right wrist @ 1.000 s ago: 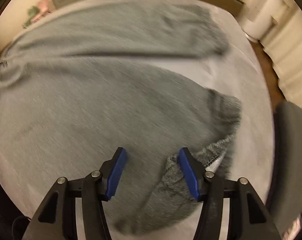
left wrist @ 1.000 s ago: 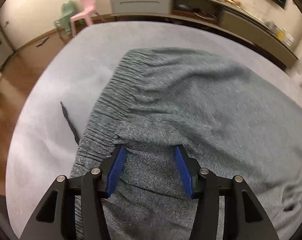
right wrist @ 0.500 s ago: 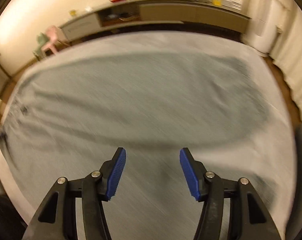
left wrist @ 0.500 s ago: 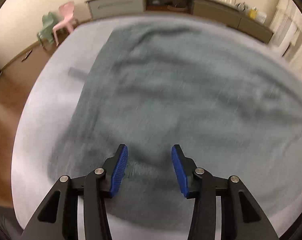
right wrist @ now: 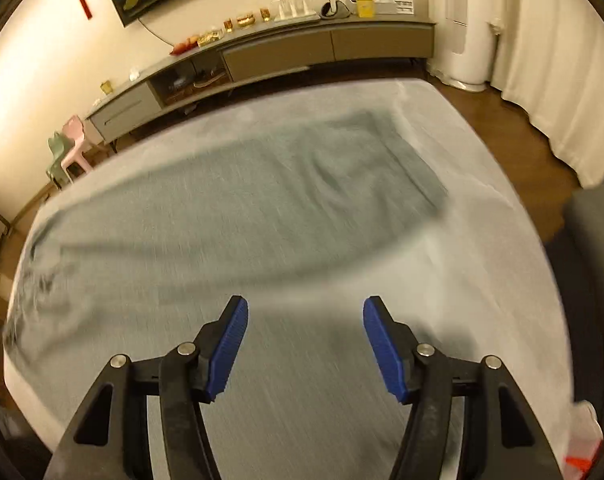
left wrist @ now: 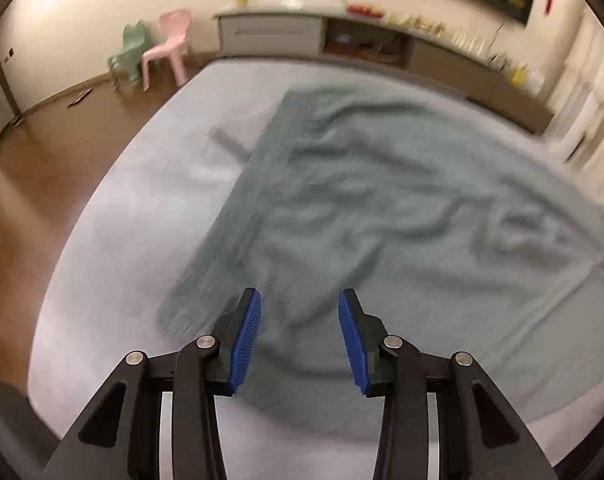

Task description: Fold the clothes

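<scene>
A grey knitted garment [left wrist: 382,216] lies spread flat on the pale grey bed [left wrist: 133,208], blurred by motion. My left gripper [left wrist: 298,304] hovers open above the garment's near left edge, nothing between its blue pads. In the right wrist view the same garment [right wrist: 237,208] stretches across the bed [right wrist: 482,264], its narrow end toward the far right. My right gripper [right wrist: 305,310] stands open over the garment's near edge, holding nothing.
A long low cabinet [right wrist: 302,52] with small items on top runs along the far wall. A pink chair [left wrist: 169,46] and a green chair [left wrist: 129,52] stand on the wooden floor [left wrist: 41,168] to the left. White curtains [right wrist: 558,60] hang at right.
Both grippers have lifted up and back from the garment, so more of the bed and room shows. The cloth that lay between the fingers a second ago is let go and lies flat.
</scene>
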`<action>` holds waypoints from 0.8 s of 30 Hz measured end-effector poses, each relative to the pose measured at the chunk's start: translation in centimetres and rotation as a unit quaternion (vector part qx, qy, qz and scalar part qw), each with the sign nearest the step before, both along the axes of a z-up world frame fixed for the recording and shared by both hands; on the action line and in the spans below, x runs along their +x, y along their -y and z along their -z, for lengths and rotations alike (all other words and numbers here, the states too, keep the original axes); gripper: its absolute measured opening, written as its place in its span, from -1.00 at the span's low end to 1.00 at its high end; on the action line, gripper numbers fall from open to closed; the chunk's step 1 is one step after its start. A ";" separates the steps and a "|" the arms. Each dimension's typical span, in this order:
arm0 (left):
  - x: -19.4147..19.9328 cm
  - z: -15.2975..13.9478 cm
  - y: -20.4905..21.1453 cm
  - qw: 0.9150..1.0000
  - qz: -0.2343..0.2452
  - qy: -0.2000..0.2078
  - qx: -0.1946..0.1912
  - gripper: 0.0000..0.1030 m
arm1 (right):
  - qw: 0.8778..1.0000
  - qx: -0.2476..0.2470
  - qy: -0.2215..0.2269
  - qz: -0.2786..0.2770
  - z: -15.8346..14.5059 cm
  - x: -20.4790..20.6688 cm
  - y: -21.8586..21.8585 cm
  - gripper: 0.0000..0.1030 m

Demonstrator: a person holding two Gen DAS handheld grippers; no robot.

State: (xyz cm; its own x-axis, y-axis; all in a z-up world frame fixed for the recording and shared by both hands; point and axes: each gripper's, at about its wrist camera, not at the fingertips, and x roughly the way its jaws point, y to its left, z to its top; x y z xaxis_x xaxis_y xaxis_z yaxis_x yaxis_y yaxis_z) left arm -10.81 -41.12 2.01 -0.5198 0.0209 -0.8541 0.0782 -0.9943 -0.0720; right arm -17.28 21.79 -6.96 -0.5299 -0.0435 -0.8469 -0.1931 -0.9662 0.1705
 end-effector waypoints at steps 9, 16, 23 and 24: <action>-1.8 4.4 -16.2 0.984 0.167 0.044 -0.037 -0.22 | 0.990 0.087 0.096 -0.052 3.1 10.5 2.5 0.20; -3.3 5.8 -15.0 0.989 0.121 0.082 -0.038 -0.11 | 0.984 0.079 0.016 0.162 0.1 18.5 -8.2 0.20; -2.3 2.1 -17.3 0.988 0.149 0.030 0.012 -0.16 | 0.995 0.009 -0.033 0.090 -2.1 15.1 -6.1 0.20; -2.1 1.9 -18.2 0.986 0.162 0.028 0.022 -0.15 | 0.997 0.024 -0.021 0.073 -1.7 13.3 -5.3 0.20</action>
